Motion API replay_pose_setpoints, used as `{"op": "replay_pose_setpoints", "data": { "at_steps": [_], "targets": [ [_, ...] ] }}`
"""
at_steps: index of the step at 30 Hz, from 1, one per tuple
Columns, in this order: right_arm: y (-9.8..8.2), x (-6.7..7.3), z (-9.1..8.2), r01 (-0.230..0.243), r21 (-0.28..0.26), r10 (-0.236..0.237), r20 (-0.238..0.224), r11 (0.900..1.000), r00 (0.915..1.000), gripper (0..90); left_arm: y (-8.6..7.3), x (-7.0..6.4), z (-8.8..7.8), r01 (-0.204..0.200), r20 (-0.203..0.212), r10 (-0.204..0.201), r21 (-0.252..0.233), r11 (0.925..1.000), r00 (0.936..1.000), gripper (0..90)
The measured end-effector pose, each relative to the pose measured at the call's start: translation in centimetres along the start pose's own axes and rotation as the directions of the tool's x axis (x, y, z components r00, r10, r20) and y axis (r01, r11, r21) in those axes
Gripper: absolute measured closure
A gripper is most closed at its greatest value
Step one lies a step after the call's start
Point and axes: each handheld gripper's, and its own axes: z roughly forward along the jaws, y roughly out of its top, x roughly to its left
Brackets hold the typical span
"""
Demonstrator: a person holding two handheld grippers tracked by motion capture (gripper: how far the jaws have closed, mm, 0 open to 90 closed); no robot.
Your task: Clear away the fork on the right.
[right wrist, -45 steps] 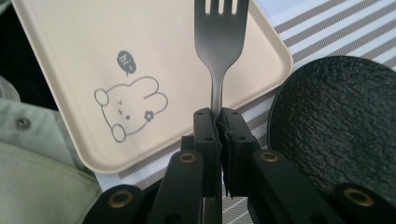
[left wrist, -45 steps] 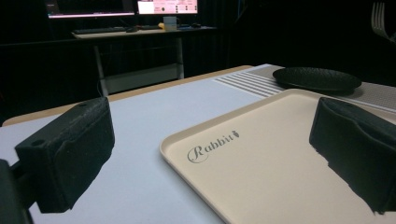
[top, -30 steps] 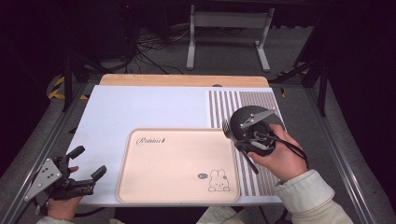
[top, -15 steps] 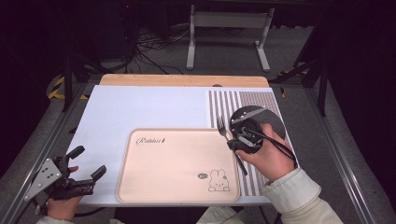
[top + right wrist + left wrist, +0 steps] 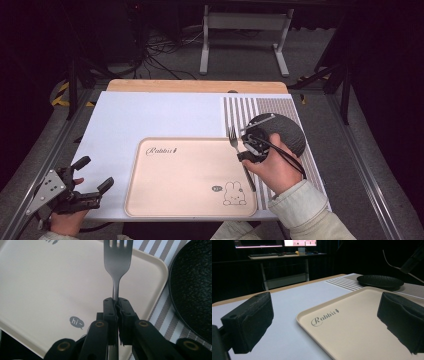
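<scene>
A fork (image 5: pixel 117 267) is being clamped in the right gripper's (image 5: pixel 248 147) jaws over the tray's (image 5: pixel 185 200) far right corner, beside the black plate (image 5: pixel 290 132). The left gripper's (image 5: pixel 92 177) jaws are being kept apart near the tray's left edge.

The slim dark metal fork (image 5: pixel 117 262) loses its tine tips at the top edge of the right gripper view, and its handle disappears between the closed black jaws. In the high view the person's right hand (image 5: pixel 272 170) covers part of that handle. The round black textured plate (image 5: pixel 193 287) is cut off at the right edge. The pale beige rectangular plastic tray (image 5: pixel 362 327) runs off the bottom of the left gripper view, its right side behind a jaw.
</scene>
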Motion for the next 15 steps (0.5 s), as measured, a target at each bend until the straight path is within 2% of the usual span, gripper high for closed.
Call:
{"op": "replay_pose_setpoints", "data": {
  "at_steps": [8,15],
  "targets": [
    [0.1,0.5,1.3,-0.032,0.029,0.033,-0.015,0.999,0.9994,86.0,0.0,0.0,0.0,-0.001,-0.001,0.001,0.000,1.0000,1.0000,1.2],
    [0.0,0.3,2.7,-0.061,0.064,0.062,-0.017,0.996,0.9979,86.0,0.0,0.0,0.0,0.000,-0.001,0.000,-0.002,1.0000,1.0000,1.2]
  ]
}}
